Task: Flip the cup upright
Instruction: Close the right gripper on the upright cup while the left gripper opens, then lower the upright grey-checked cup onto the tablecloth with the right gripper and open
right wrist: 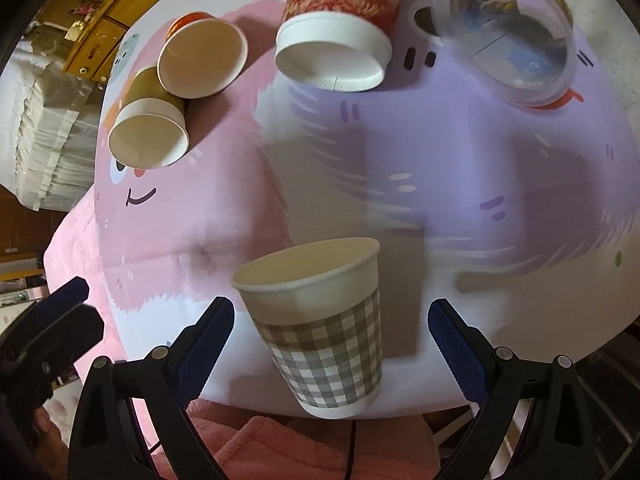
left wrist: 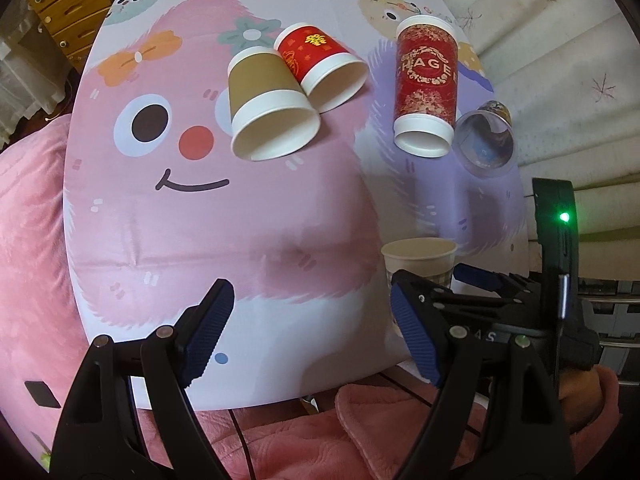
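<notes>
A grey-checked paper cup [right wrist: 320, 320] stands upright near the table's front edge, between the open jaws of my right gripper [right wrist: 330, 340], which do not touch it. It also shows in the left wrist view [left wrist: 420, 260], behind my left gripper's right finger. My left gripper [left wrist: 312, 328] is open and empty over the front of the table. Lying on their sides at the back are a brown cup [left wrist: 268, 104], a small red cup [left wrist: 320, 64], a tall red cup [left wrist: 426, 84] and a clear plastic cup [left wrist: 486, 142].
The table [left wrist: 160, 240] wears a pink and purple cartoon cloth. A pink cushion [left wrist: 28, 240] lies to its left, a wooden drawer chest [left wrist: 68, 4] at the back left. My right gripper's body [left wrist: 556, 240] is at the right of the left wrist view.
</notes>
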A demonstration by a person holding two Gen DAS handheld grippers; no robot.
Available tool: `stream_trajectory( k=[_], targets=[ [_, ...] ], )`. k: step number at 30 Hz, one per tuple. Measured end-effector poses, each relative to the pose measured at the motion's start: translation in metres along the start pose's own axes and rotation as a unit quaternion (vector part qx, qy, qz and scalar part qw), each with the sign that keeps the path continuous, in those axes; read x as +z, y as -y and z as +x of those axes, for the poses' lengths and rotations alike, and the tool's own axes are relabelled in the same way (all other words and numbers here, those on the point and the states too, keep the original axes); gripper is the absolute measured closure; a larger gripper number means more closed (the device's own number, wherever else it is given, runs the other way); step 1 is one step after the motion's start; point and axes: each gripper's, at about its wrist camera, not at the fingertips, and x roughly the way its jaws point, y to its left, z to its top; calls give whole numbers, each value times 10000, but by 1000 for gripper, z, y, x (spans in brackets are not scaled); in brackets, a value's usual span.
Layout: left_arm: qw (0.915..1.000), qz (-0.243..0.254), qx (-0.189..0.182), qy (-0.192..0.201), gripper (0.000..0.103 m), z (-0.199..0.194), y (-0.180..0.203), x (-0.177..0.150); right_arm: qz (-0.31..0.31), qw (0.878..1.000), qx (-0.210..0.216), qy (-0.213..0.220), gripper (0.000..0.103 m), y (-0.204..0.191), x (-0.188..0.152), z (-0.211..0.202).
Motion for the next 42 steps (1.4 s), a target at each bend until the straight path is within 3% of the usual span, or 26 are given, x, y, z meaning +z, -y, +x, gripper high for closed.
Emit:
stream_trajectory(
  k=[3, 5, 7, 13, 17, 23, 28, 30, 34, 38, 42],
  targets=[
    [10000, 44, -2, -37, 25, 1, -3, -1, 65, 9999, -18, -92, 7, -5, 2, 8],
    [10000, 52, -15, -64, 25, 1, -5, -2, 87, 9999, -4, -128, 15, -6, 1, 12],
    [9999, 60, -34, -87, 25, 2, -6, -4, 104, 9998, 63, -149, 33, -8, 1, 16],
    [9999, 61, 6, -136, 25, 3, -8, -7, 56, 9997, 201, 119, 36, -17, -3, 13],
    [9999, 73, 48, -147, 25, 4, -5, -11, 3, 9983, 241, 534, 37, -17, -6, 1],
    [9991, 158, 381, -96, 25, 1, 6, -21, -345, 9866, 95, 1594, 38, -15, -12, -26],
    [9991, 18, 392, -138, 25, -3, 11, -33, -784, 9592, -150, 2713, 39, 0, -32, -48],
    [9990, -59, 400, -178, 25, -2, 11, -39, -938, 9341, -34, 3445, 39, 2, -44, -53],
    [9977, -154, 544, -364, 25, 3, 12, -52, -1193, 8874, 19, 4453, 39, 7, -63, -60],
    [9966, -275, 626, -452, 25, 6, 14, -66, -1422, 8666, -32, 4784, 39, 1, -72, -53],
    [9960, -374, 616, -531, 25, 12, 17, -79, -1751, 8611, 65, 4773, 39, -11, -74, -41]
  ],
)
